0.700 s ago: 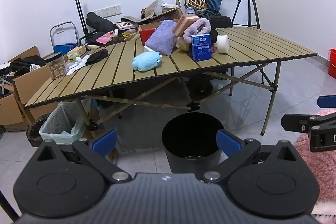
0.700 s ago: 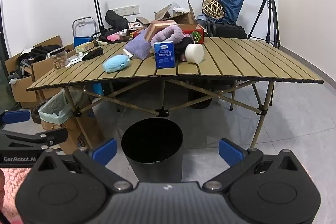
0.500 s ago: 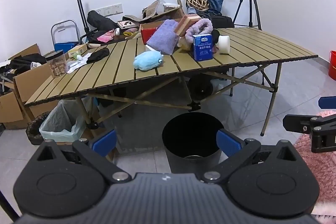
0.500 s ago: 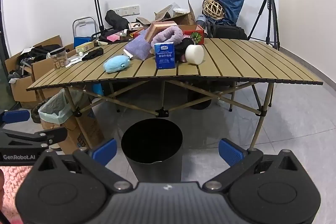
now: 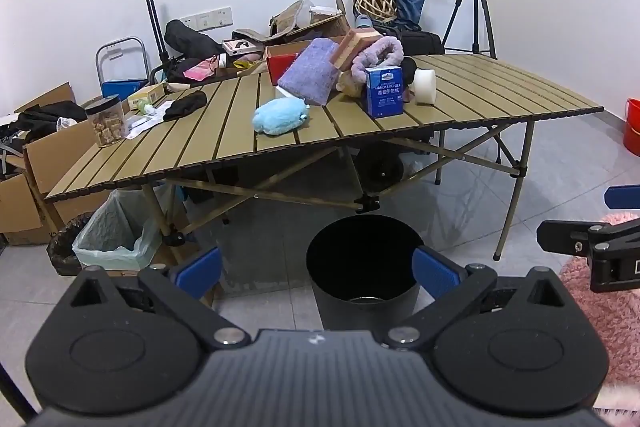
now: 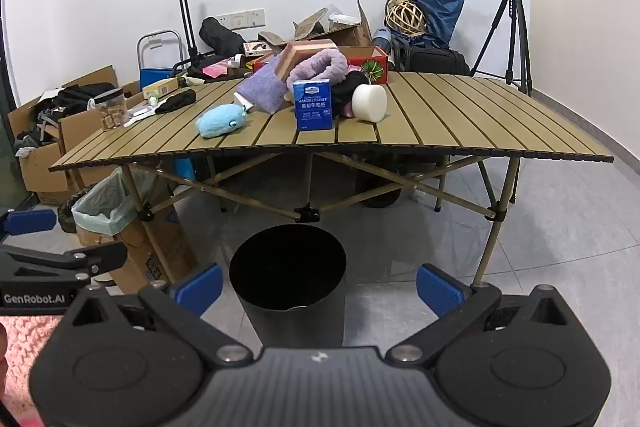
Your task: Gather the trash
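Left-wrist view: both grippers, left gripper [image 5: 316, 269] and right gripper [image 6: 319, 285], hang wide apart and empty above the black bin [image 5: 365, 269]; next, reach for table [image 5: 500, 95] litter at twelve o'clock.

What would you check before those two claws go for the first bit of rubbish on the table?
1. Left gripper open with nothing between its fingers: ok.
2. Right gripper open with nothing between its fingers: ok.
3. Black bin upright on the floor in front of the table, mouth uncovered: ok.
4. Room left in the bin: ok; only something small shows at the bottom.
5. Which things count as rubbish, say the blue tissue box, the white roll or the blue plush toy: cannot tell.
6. Grippers close enough to reach the table: not ok; both are back, near the bin.
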A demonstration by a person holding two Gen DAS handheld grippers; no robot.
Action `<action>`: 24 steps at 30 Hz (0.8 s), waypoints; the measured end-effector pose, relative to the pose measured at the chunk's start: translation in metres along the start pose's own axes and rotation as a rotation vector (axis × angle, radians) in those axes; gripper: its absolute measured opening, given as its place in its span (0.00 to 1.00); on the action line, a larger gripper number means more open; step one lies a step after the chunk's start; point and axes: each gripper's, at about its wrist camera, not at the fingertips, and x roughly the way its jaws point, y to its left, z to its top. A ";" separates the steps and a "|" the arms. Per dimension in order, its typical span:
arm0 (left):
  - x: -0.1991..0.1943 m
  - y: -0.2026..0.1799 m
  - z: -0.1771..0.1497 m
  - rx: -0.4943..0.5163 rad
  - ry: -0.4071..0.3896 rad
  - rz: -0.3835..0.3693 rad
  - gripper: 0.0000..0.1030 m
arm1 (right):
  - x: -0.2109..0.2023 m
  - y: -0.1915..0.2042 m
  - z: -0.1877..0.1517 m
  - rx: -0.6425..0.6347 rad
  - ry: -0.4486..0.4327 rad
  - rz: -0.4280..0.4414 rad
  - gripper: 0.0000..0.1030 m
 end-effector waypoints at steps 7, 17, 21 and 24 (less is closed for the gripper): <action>0.000 0.000 0.000 0.000 0.000 0.000 1.00 | 0.000 0.000 0.000 0.000 0.002 -0.002 1.00; -0.003 -0.001 0.001 -0.002 -0.007 -0.002 1.00 | 0.000 0.001 0.000 -0.001 0.003 -0.002 1.00; -0.003 -0.001 0.001 -0.002 -0.007 -0.001 1.00 | -0.001 0.001 0.000 -0.001 0.003 -0.002 1.00; -0.003 -0.001 0.002 -0.002 -0.008 -0.001 1.00 | -0.001 0.001 0.000 -0.001 0.003 -0.002 1.00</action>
